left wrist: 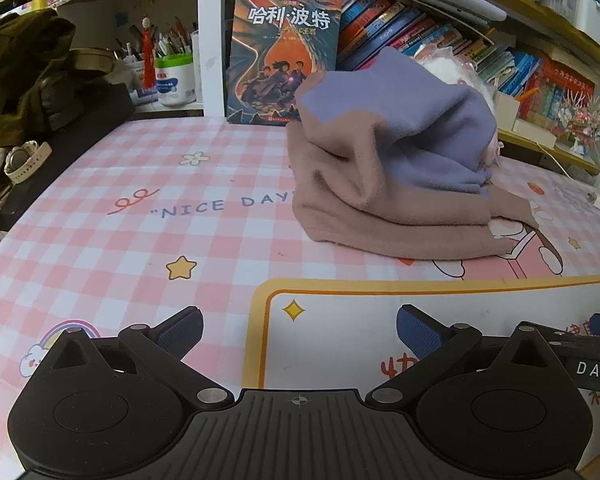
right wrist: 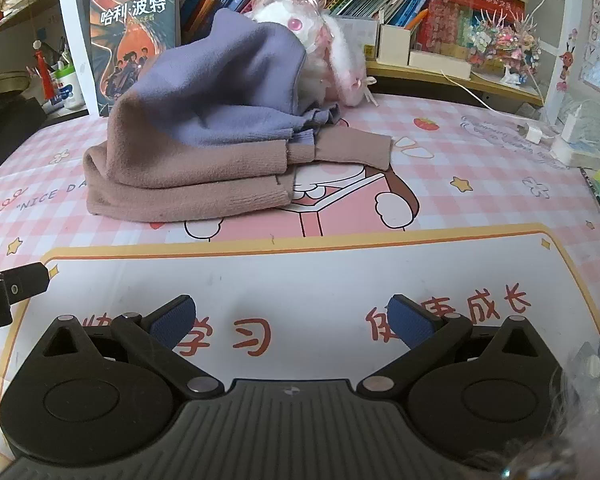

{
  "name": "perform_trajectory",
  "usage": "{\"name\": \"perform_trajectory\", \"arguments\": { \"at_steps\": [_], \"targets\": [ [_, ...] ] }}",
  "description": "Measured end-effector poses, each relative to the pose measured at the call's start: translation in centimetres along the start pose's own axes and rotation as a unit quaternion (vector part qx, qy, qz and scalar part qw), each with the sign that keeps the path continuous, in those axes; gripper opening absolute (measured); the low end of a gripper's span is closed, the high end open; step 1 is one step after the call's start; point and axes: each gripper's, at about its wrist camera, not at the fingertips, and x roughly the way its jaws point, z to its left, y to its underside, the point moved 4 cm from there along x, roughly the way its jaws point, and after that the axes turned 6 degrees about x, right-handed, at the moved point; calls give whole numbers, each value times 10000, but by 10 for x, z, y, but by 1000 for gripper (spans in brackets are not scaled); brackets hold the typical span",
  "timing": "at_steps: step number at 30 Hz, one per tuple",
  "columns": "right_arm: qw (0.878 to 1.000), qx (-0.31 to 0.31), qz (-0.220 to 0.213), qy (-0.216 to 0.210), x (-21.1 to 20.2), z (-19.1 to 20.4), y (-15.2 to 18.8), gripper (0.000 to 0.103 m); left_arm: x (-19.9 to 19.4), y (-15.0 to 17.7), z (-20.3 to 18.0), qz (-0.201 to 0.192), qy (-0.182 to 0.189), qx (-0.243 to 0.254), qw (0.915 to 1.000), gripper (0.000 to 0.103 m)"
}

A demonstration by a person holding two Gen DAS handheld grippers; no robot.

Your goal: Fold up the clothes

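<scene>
A brown and purple sweater [left wrist: 384, 172] lies heaped and partly folded on the pink checked desk mat [left wrist: 120, 248], leaning against a white plush toy [right wrist: 324, 36] behind it. It also shows in the right wrist view [right wrist: 196, 140], with a brown sleeve stretched to the right. My left gripper [left wrist: 298, 330] is open and empty, low over the mat, well in front of the sweater. My right gripper [right wrist: 292, 318] is open and empty over the mat's white panel [right wrist: 300, 272], in front of the sweater.
A Harry Potter book [left wrist: 284, 56] stands behind the sweater against shelves of books [left wrist: 440, 36]. A dark green garment and a watch [left wrist: 24, 160] lie at the left. A white charger and cable [right wrist: 540, 132] lie at the right. The left gripper's tip [right wrist: 16, 288] shows at the left edge.
</scene>
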Motion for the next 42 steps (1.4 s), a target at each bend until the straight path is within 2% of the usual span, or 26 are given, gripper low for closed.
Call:
{"name": "perform_trajectory", "arguments": {
  "at_steps": [7,13,17,24,29,34,36,37,38,39,40,41,42],
  "targets": [
    [9992,44,50,-393,6,-2,-6,103,2,-4,-1,-74,-211,-84,9997,103],
    [9969,205,227,-731,14,-11,-16,101,7,-10,-12,-91,-230,31,9997,103],
    [9945,332,291,-953,22,-19,-28,95,12,-23,-20,-212,-311,205,9991,103],
    [9879,634,295,-1382,39,-39,-53,92,39,-55,-36,-335,-418,447,9976,103],
    [9865,641,251,-1483,48,-51,-71,92,65,-85,-49,-538,-528,715,9946,103],
    [9848,615,128,-1620,52,-60,-86,93,94,-101,-53,-414,-703,857,9930,101],
    [9835,626,122,-1691,54,-62,-90,93,105,-107,-55,-363,-772,913,9922,95],
    [9827,623,117,-1738,54,-62,-92,93,111,-110,-56,-337,-807,941,9917,84],
    [9820,619,110,-1784,55,-63,-93,94,115,-110,-53,-247,-854,906,9919,60],
    [9815,592,95,-1816,55,-63,-95,94,117,-108,-50,-159,-763,845,9934,52],
    [9813,557,77,-1842,56,-62,-97,94,114,-107,-47,-175,-560,782,9952,29],
    [9809,517,56,-1873,56,-61,-98,94,109,-106,-47,-192,-371,760,9962,13],
    [9805,481,33,-1906,56,-60,-99,94,103,-105,-46,-210,-184,739,9969,11]
  ]
}}
